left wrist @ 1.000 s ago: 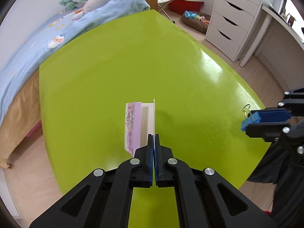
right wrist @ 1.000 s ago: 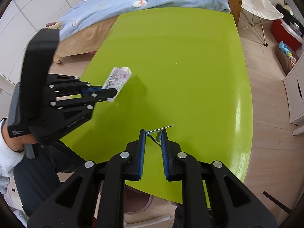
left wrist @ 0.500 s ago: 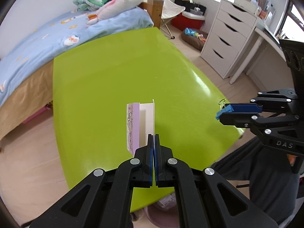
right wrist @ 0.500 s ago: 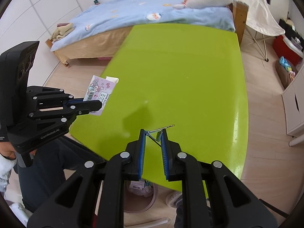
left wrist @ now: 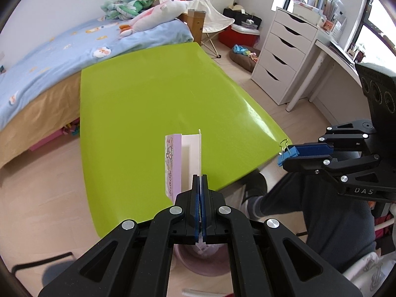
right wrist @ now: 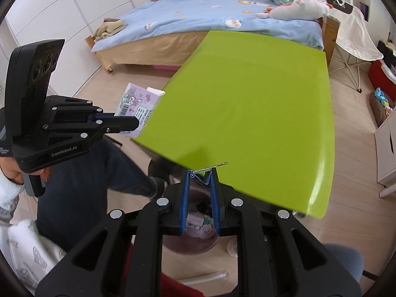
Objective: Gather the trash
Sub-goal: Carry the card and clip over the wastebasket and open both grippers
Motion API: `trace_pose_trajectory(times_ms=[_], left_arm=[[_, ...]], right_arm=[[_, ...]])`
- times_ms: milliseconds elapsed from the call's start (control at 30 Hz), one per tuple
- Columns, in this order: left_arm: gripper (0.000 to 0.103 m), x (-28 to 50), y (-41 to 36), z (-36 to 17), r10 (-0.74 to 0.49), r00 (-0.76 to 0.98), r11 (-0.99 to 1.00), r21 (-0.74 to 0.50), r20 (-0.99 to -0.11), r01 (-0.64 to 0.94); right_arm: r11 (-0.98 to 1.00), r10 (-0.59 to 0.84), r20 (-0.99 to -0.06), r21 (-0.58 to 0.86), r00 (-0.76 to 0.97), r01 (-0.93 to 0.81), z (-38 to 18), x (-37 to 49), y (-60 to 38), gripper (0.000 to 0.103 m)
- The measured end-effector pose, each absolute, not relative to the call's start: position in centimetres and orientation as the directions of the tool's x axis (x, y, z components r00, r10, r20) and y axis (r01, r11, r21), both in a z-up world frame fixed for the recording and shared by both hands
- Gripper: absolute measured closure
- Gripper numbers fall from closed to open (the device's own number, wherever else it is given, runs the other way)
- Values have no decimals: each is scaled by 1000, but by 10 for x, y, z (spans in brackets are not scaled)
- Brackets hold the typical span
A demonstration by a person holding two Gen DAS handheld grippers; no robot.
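Observation:
My left gripper (left wrist: 200,177) is shut on a small purple and white cardboard box (left wrist: 184,158), held in the air off the near edge of the green table (left wrist: 153,104). The box also shows in the right wrist view (right wrist: 138,104), with the left gripper (right wrist: 135,123) left of the table. My right gripper (right wrist: 200,173) is shut on a small binder clip (right wrist: 205,172) with silver wire handles; it also shows in the left wrist view (left wrist: 284,146) at the right gripper's tip (left wrist: 282,154). A pinkish trash bin (right wrist: 195,232) with wrappers inside sits on the floor below both grippers.
A bed with a blue cover (left wrist: 61,49) stands behind the table. A white drawer unit (left wrist: 284,57) and desk stand to the right. The person's dark-trousered legs (left wrist: 309,212) are beside the bin (left wrist: 198,259). A folding chair (right wrist: 351,24) stands at the far corner.
Both grippers have drawn back and up from the table with their objects. The table edge has moved away and the trash bin on the floor has come into view beneath them.

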State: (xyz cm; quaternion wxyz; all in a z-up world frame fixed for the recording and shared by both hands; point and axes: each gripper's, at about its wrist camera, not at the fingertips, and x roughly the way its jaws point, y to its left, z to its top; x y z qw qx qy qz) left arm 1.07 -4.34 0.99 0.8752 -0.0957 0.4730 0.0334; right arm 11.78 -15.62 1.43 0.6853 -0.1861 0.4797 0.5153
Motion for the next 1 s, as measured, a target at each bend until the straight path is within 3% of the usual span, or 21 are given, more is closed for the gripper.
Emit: trace_pose_trajectory(times_ms=[667,733,800,900,1000], left_arm=[[102,-47,-64,4,-86,534,966,-202,-841,-162],[102,-47,-64,4,-82,535,967,-196,-841,-160],[102,-47,-65,5,-85,535,968,-198,-840,-156],[102,-46,-68,4,-95,529,969,-199,-843,-143],[102,-45,-72,3,-112,520,971,-204,-847,-122]], right_arm=[[318,483,-863,328,-146,-890,-12,66,-162,86],[320,475,-868,325,-146,-890,-14,65,-160,74],[329,481,-865,330,-144,-885,-14,67,-162,36],[357,504,-854,344,-131,-868,-11,72,-167,18],[394,520,-849,338,-95,-855,-5,80,-173,15]])
